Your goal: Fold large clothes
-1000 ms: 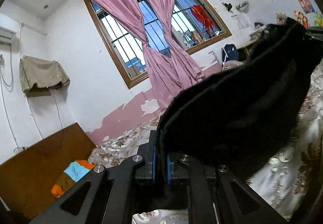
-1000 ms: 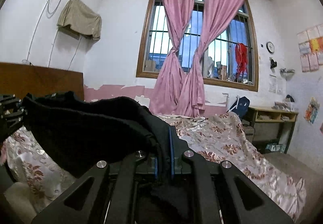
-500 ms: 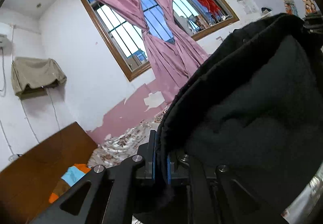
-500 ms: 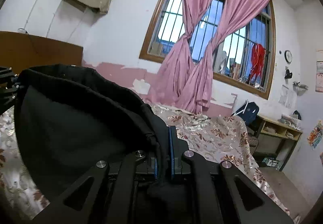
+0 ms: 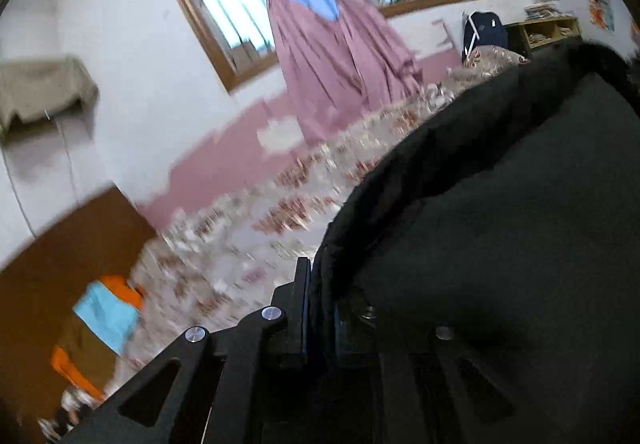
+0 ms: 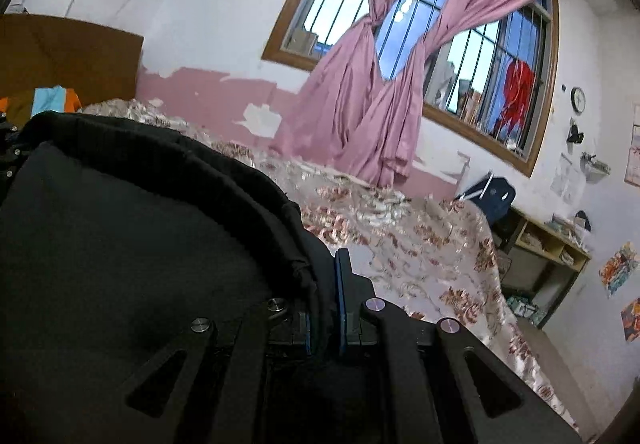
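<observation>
A large black garment [image 5: 500,224] hangs stretched between both grippers above the bed. My left gripper [image 5: 318,284] is shut on one end of its ribbed hem; the cloth fills the right half of the left wrist view. My right gripper [image 6: 324,284] is shut on the other end of the hem, and the garment [image 6: 120,236] fills the left half of the right wrist view. The left gripper's body [image 6: 8,151] shows at the far left edge of that view.
The bed [image 6: 420,244] has a floral cover [image 5: 260,228]. A wooden headboard [image 6: 68,51] stands at its end, with folded orange, blue and brown clothes [image 5: 96,328] beside it. Pink curtains [image 6: 384,83] hang at the window. A shelf unit [image 6: 544,244] and a blue chair [image 6: 492,195] stand at the right.
Both grippers have tilted downward and moved toward the bed with the garment held between them. The bed cover and the folded clothes now show more in both views.
</observation>
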